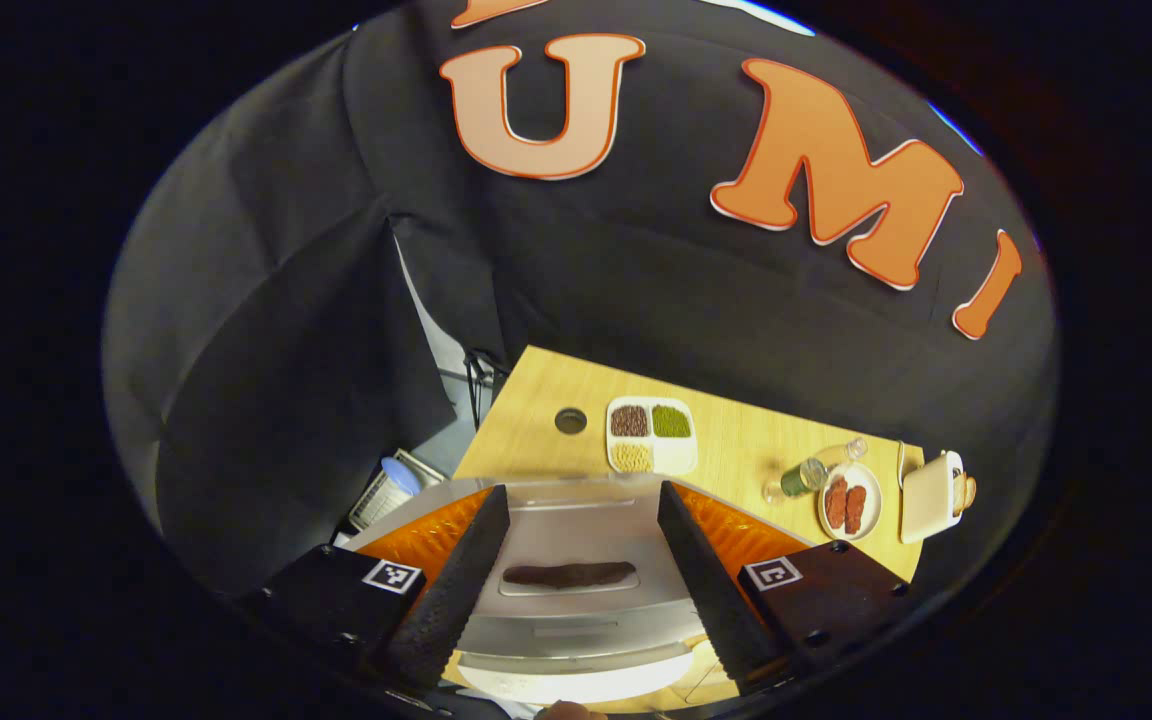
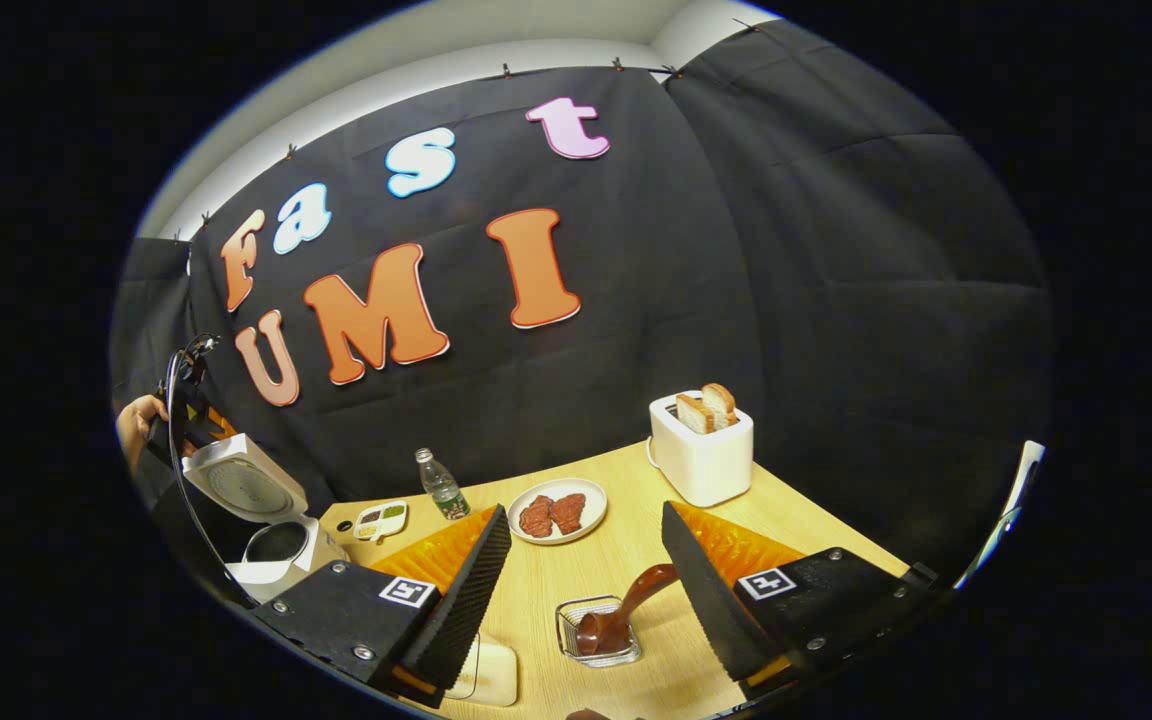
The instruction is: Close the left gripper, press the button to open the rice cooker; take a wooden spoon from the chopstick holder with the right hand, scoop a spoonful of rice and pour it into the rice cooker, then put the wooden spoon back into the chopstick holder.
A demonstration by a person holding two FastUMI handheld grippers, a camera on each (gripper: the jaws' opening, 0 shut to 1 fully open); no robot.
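Hovering low in the right gripper view, the right gripper (image 2: 584, 585) is holding its fingers spread wide and gripping nothing, with the wooden spoon (image 2: 626, 608) leaning in the wire chopstick holder (image 2: 596, 632) between them near the bottom centre. The risk is lying right there — the light holder may be sliding or tipping if a finger is catching its rim instead of the slanted handle. At lower left the rice cooker (image 2: 266, 520) is standing with its lid up. In the left gripper view the left gripper (image 1: 576, 580) is also spread, empty, over the cooker's raised lid (image 1: 576, 530) — a bump could be knocking it shut.
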